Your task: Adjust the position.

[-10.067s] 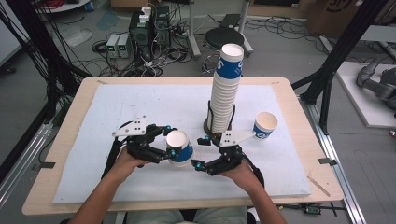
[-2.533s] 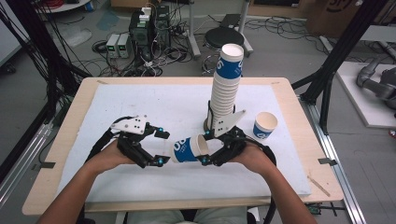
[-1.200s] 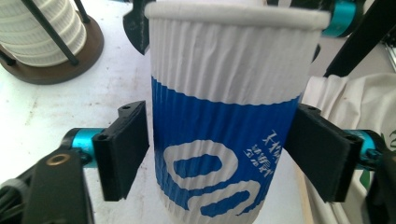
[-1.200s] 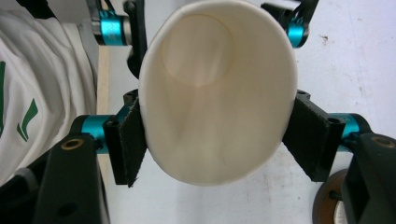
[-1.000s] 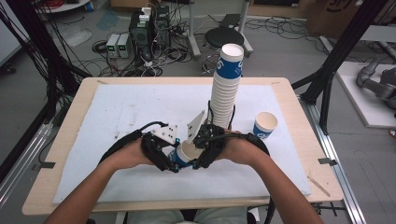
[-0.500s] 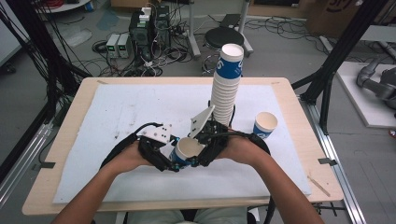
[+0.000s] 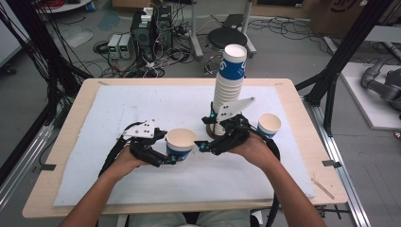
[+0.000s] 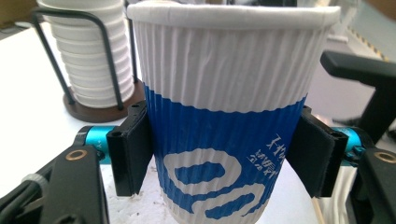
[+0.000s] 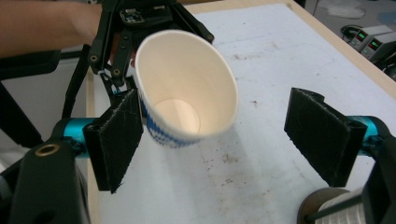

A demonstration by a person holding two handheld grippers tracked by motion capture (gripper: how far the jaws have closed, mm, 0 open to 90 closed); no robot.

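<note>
Both jaws of the left gripper (image 7: 166, 158) are pressed against opposite sides of a cup (image 8: 224, 116), at the blue band below the white upper part; this is confirmed in the left gripper view, where the pads (image 8: 128, 154) sit flush on the ribbed wall. Jaws of the right gripper (image 7: 204, 144) are spread wide with nothing between them; in the right gripper view the cup (image 9: 187, 88) is seen just ahead of the gap, mouth tilted toward the camera and empty inside.

In the high view the cup (image 7: 179, 143) is held upright at the near middle of the table (image 7: 75, 118), over the white mat (image 7: 142, 104), between the two grippers. Whether its base rests on the mat cannot be told. A tall stack (image 7: 229, 85) of like cups stands behind in a wire holder with a round base, and a single cup (image 7: 268, 126) stands to its right.

The cup is judged to be light, thin-walled paper, easily crushed. The corrugated sleeve should give good friction, so a light squeeze is thought sufficient. Hold is best taken mid-wall or lower, where the base stiffens the wall; the open rim is expected to buckle if pinched.
</note>
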